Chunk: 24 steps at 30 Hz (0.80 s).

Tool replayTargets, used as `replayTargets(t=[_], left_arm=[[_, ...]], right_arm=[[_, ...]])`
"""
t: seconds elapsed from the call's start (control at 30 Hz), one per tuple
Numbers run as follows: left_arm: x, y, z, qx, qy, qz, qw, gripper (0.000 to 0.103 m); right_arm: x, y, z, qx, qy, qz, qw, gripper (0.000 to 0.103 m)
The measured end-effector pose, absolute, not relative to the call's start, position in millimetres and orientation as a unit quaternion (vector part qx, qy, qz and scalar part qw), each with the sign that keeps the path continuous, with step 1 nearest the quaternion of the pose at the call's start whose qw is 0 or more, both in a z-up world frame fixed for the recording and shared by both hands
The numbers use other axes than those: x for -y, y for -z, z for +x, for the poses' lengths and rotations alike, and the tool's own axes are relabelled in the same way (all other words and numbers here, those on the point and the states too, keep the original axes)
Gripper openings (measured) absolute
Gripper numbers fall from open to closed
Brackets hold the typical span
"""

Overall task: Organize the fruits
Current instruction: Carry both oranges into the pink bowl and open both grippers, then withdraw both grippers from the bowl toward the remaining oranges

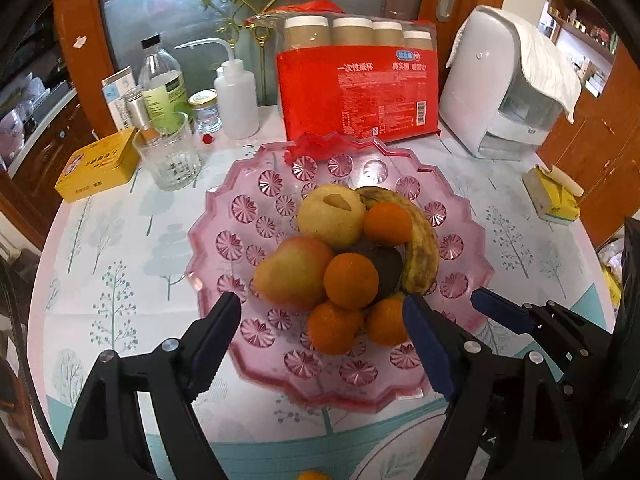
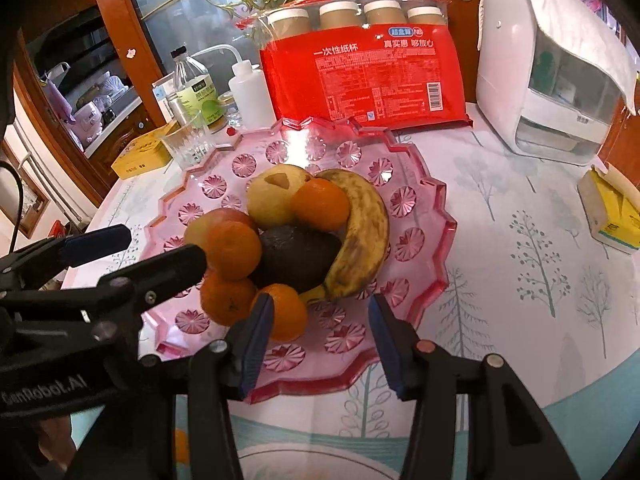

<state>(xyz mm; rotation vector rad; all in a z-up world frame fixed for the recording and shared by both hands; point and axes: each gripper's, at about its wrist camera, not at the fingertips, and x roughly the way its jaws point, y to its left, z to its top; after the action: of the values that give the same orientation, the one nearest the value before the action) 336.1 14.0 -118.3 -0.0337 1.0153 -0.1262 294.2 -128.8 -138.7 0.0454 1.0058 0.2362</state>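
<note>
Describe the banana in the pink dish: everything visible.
The curved yellow banana is overripe: heavy brown speckling and dark patches, blackened at its far tip. It lies in the pink faceted plastic fruit dish, on the right side of the fruit pile, arching round it. Its inner curve rests against the dark brown avocado and the far orange tangerine; its far end reaches the pale yellow pear. Its near end dips behind a near tangerine. Neither gripper touches it.
</note>
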Motion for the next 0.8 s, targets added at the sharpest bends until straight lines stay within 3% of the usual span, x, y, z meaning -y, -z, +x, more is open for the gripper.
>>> replayTargets(t=[0.8], left_arm=[[-41,42,241,-0.455,0.091,-0.033,0.885,0.085]], right_arm=[[153,48,200,-0.428,-0.075,0.047,0.899,0.05]])
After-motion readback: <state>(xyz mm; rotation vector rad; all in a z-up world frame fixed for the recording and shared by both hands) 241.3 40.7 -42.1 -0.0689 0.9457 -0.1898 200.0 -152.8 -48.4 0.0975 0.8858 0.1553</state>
